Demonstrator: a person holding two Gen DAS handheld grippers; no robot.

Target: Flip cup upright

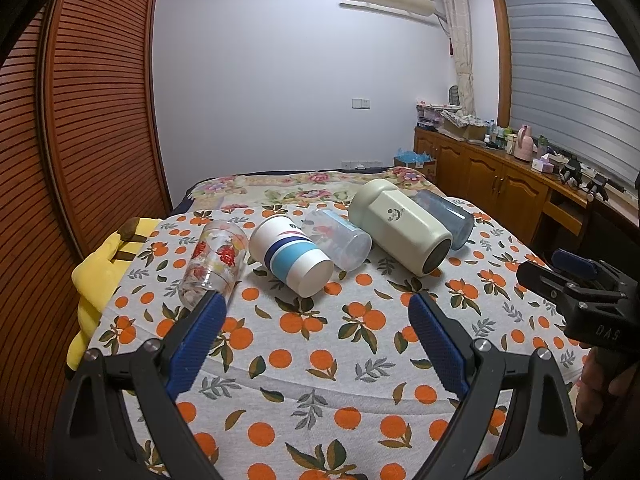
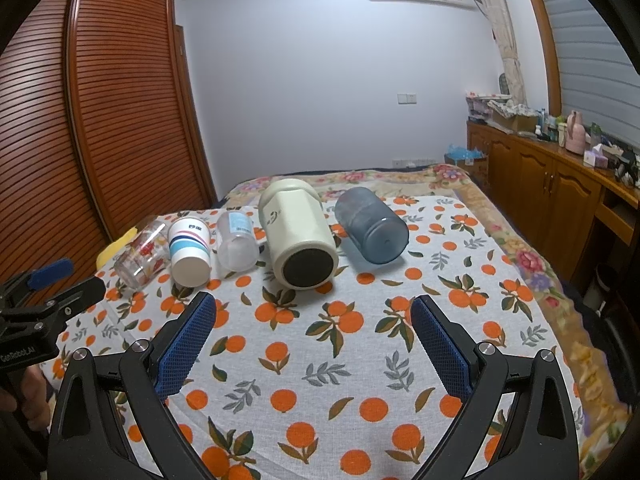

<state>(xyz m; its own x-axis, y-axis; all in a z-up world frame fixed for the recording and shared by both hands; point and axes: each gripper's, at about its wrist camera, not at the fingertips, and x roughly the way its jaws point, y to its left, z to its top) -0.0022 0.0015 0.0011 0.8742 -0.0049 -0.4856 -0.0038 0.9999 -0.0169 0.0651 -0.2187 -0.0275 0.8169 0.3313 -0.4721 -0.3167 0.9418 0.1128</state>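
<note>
Several cups lie on their sides in a row on the orange-print cloth (image 1: 320,360). From left: a clear glass with red flowers (image 1: 214,262) (image 2: 142,254), a white paper cup with blue stripes (image 1: 290,254) (image 2: 189,250), a clear plastic cup (image 1: 338,238) (image 2: 237,246), a big cream mug (image 1: 400,228) (image 2: 298,234), a blue translucent cup (image 1: 446,216) (image 2: 372,226). My left gripper (image 1: 316,304) is open and empty, short of the row. My right gripper (image 2: 314,308) is open and empty, in front of the cream mug.
A yellow plush toy (image 1: 102,268) lies at the cloth's left edge. A slatted wooden wardrobe (image 1: 80,120) stands on the left. A wooden sideboard (image 1: 500,176) with clutter runs along the right. A flowered bedspread (image 2: 528,264) shows beyond the cloth.
</note>
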